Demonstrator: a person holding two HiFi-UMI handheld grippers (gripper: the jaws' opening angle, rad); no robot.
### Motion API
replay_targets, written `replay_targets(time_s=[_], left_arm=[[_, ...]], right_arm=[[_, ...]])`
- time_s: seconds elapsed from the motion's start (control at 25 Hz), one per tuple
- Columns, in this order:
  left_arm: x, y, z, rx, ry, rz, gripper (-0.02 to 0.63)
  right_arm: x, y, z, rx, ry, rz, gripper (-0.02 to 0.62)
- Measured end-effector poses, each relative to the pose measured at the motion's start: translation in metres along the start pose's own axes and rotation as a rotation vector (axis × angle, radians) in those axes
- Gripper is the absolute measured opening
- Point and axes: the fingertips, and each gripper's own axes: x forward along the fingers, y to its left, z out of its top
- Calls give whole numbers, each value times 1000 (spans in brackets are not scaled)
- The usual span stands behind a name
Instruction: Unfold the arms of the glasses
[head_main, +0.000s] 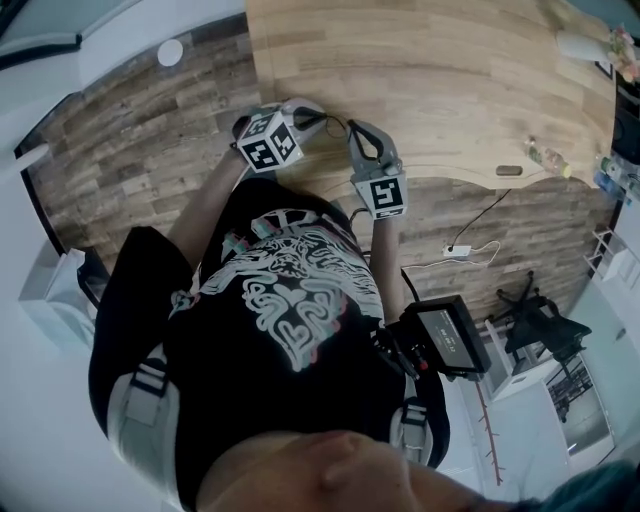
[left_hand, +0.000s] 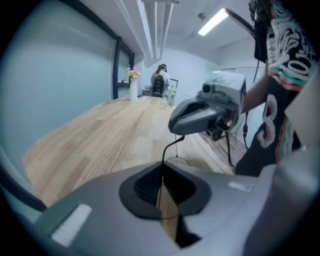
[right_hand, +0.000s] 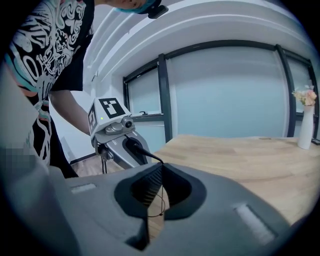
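Black thin-wire glasses (left_hand: 166, 148) hang in the air between my two tools, over the near edge of the pale wooden worktop (left_hand: 100, 145) and not touching it. The left hand-held gripper (left_hand: 161, 169) has its jaws pressed together on one part of the frame. The right hand-held gripper (right_hand: 161, 169) faces it, just beside it, with its jaws likewise closed on the frame. A dark arm of the glasses runs from one pinch toward the other tool, and a fine lens rim loops below the jaws. I cannot tell how far the arms are folded. A white vase (right_hand: 305, 131) with flowers stands far off on the worktop.
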Motion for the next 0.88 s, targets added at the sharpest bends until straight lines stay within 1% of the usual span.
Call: replay_targets(time_s=[0.12, 0.2, 0.36, 0.48, 0.56, 0.68, 0.76, 0.88], left_arm=[[-8, -3, 6, -42, -34, 9, -6], [-12, -7, 9, -48, -44, 15, -6], [-19, -13, 15, -29, -62, 22, -6], [-25, -20, 22, -20, -87, 18, -6], [-32, -23, 28, -11, -109, 17, -6], [-49, -28, 50, 17, -165, 22, -6], [-58, -31, 59, -16, -207, 26, -6], [-68, -28, 70, -102, -295, 40, -6]], right_arm=[[-8, 0, 2, 35, -10, -18, 0], [-13, 1, 7, 45, -28, -28, 0], [-22, 1, 14, 51, -85, -44, -1], [-31, -1, 19, 94, -121, -52, 0], [-37, -1, 24, 126, -135, -56, 0], [-50, 1, 32, 163, -166, -64, 0], [-58, 3, 37, 177, -186, -74, 0], [-70, 2, 47, 208, -228, -91, 0]])
